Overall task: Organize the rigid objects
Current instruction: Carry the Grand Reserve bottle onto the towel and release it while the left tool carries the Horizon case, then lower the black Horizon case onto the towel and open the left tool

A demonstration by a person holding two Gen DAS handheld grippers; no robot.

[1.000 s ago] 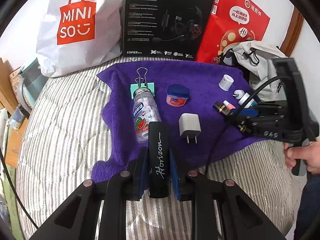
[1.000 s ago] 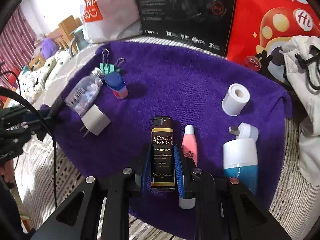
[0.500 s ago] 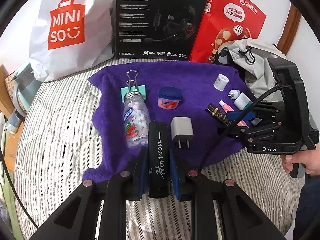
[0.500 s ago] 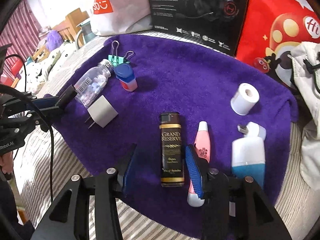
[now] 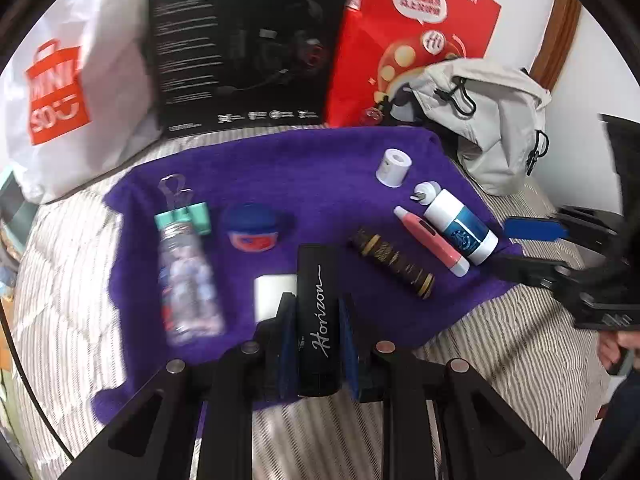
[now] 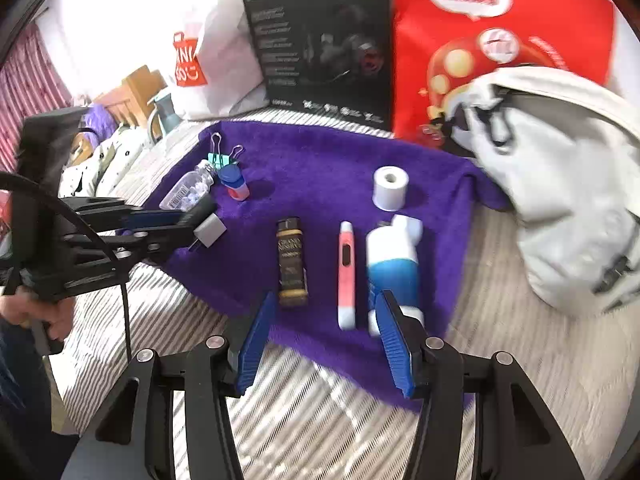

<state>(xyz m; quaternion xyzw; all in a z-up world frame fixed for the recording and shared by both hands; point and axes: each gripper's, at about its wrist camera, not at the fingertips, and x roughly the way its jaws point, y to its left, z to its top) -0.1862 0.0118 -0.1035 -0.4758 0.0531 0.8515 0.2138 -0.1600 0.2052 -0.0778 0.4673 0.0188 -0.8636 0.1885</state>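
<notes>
Striped bedding (image 6: 132, 312) covers the bed, and a fuzzy purple towel (image 5: 320, 168) is spread on top of it. Behind the towel stand 3 big things: a white shopping bag (image 5: 68, 92), a black headset box (image 5: 248, 44) and a red paper bag (image 5: 412, 36), with a grey cloth backpack (image 6: 560, 184) slumped on the right.

On the towel's right side, 3 long things lie side by side, all pointing the same way: a white and blue bottle (image 6: 394, 260), a pink and white pen-shaped tube (image 6: 346, 272) and a dark brown lighter with gold print (image 6: 293, 260). A small white roll (image 6: 391, 188) stands just past them.

The left gripper (image 5: 316, 320) is squeezed tight on a black stick-shaped case with white writing (image 5: 318, 312), held over the near edge of the towel. A white wall charger (image 5: 274, 296) lies just beside it.

The right gripper (image 6: 326, 344) is wide open and holds nothing (it hangs over the towel's near edge).

The black case points the same way as the row of 3. The free spot next to the brown lighter is off to its right, so I think the left hand should slide that way and lay it down in line.
</notes>
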